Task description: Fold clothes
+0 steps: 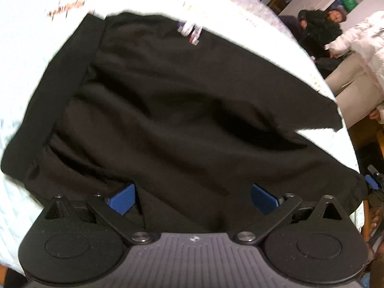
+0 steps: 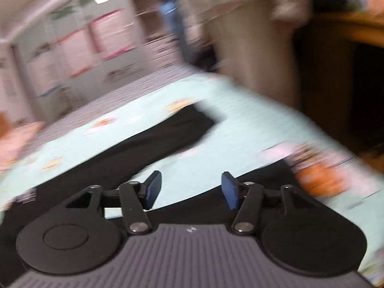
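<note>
A pale mint quilted bed cover [image 2: 240, 124] printed with small orange motifs fills a cluttered room, where a person in a white padded jacket [image 1: 362, 45] sits off to one side near another figure in dark clothes. Spread across the cover lies the black garment [image 1: 172, 100], a long-sleeved top with one sleeve [image 2: 177, 127] stretched out flat and a small white label [image 1: 189, 32] showing at its far edge. The left tool [image 1: 192, 198] hangs low over the garment's near hem, its blue pads wide apart and cloth bunched up between them, though no pad appears to press on it. The right tool [image 2: 189, 189] is likewise parted, its jaws holding nothing, pointing over the bed cover between the sleeve and the body of the top; its view is badly blurred. The work appears to sit between folds, with the garment laid out and no edge gripped. The next move likely calls for each tool to close on a hem or sleeve edge, pinching a single layer cleanly before carrying it across the body.
</note>
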Motion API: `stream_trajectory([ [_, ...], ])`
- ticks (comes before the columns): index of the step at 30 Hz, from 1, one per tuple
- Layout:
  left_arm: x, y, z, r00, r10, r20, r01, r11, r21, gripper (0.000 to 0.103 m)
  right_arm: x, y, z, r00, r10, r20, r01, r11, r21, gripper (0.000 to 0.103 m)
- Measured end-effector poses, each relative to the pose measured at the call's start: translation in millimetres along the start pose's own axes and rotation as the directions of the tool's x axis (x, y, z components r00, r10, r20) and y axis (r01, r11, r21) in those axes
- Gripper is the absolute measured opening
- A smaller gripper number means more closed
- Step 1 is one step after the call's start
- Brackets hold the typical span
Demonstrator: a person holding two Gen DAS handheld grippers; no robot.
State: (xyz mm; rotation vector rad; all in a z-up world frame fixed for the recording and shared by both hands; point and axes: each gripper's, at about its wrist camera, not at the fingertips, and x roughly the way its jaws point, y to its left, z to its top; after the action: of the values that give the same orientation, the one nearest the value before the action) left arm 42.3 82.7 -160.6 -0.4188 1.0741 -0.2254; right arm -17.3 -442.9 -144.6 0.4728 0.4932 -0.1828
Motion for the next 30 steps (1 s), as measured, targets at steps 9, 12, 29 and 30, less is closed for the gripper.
stream_trajectory([
  [9, -47.2, 21.3, 9.2, 0.981, -0.193, -0.016, 0.192, 0.981, -0.008, 0.101, 59.4, 15.8, -36.1, 0.976, -0.069, -0.208, 0.068, 0.998, -0.016, 0.064],
  [12, -72.0, 18.5, 29.8, 0.982, -0.155, 0.106, 0.147, 0.986, 0.078, 0.101, 47.8, 36.7, -37.1, 0.979, -0.094, -0.18, 0.085, 0.995, -0.056, 0.064],
  [29, 37.0, 35.0, 212.2, 0.97, 0.143, 0.199, -0.23, 0.81, 0.54, 0.087, 53.4, 104.8, -69.3, 0.985, -0.027, -0.173, 0.001, 0.989, -0.146, 0.068],
  [30, 44.7, 36.9, 217.1, 0.973, 0.142, 0.182, -0.221, 0.807, 0.548, 0.087, 55.5, 104.4, -71.0, 0.984, -0.03, -0.177, 0.004, 0.989, -0.146, 0.068],
])
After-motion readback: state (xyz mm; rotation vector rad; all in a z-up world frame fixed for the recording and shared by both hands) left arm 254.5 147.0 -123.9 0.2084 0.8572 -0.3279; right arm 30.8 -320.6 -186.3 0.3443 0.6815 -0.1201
